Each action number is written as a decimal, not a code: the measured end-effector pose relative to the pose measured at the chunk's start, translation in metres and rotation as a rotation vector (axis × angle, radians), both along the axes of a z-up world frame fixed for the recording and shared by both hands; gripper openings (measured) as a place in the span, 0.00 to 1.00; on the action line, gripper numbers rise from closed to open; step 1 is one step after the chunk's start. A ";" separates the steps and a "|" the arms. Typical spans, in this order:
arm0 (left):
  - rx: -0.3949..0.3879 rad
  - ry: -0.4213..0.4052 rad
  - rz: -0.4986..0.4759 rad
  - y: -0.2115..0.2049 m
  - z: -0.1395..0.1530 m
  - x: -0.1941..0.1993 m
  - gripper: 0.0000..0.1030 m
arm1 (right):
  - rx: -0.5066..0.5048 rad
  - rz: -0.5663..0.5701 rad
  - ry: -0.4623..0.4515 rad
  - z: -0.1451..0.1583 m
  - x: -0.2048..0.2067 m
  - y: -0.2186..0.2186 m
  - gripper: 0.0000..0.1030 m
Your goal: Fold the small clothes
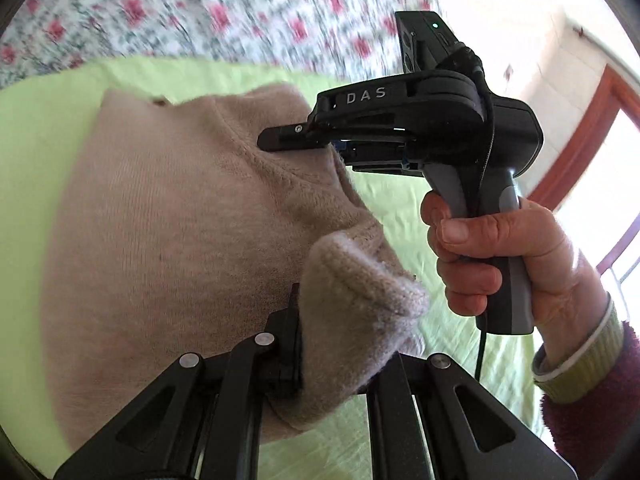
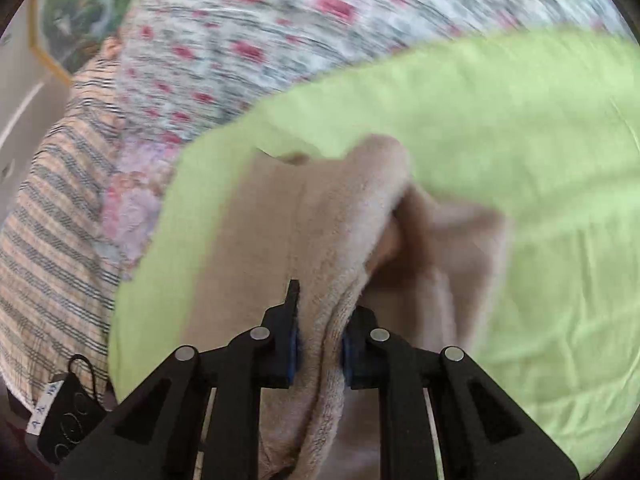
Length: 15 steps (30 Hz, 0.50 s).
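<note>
Both grippers are clamped on the beige knit garment [image 1: 168, 216] over the green sheet [image 1: 40, 128], left gripper [image 1: 320, 344] on a bunched corner, right gripper [image 2: 320, 344] on a thick edge, so uneven pulling could slip fabric loose or skew the fold.

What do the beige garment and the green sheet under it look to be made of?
Beige garment: soft knit, probably wool or fleece; fine ribbing and a fuzzy nap at its folded edge. Green sheet: thin, matte woven cloth, likely cotton, showing flat creases.

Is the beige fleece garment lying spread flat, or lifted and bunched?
Lifted and bunched: both grippers, left gripper and right gripper, pinch folds of the beige fleece garment.
</note>
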<state>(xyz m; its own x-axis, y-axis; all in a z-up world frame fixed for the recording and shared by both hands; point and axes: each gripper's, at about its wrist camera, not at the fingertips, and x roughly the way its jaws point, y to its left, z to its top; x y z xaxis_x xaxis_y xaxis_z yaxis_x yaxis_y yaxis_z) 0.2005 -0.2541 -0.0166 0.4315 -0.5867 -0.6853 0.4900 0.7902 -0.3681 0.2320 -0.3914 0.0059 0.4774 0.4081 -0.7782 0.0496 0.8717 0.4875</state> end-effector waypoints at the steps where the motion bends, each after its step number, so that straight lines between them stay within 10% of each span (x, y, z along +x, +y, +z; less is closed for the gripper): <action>1: 0.016 0.003 -0.006 -0.006 -0.005 -0.002 0.07 | -0.001 -0.008 0.008 -0.006 -0.003 -0.005 0.17; 15: 0.017 0.042 -0.062 -0.011 -0.006 -0.006 0.23 | -0.148 -0.055 -0.013 -0.007 -0.019 -0.009 0.26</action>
<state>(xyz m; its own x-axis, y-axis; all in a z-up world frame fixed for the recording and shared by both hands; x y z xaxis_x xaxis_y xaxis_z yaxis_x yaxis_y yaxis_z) 0.1943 -0.2650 -0.0223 0.3654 -0.5997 -0.7119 0.5224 0.7651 -0.3765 0.2132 -0.3999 -0.0007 0.5067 0.2625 -0.8211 0.0937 0.9301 0.3552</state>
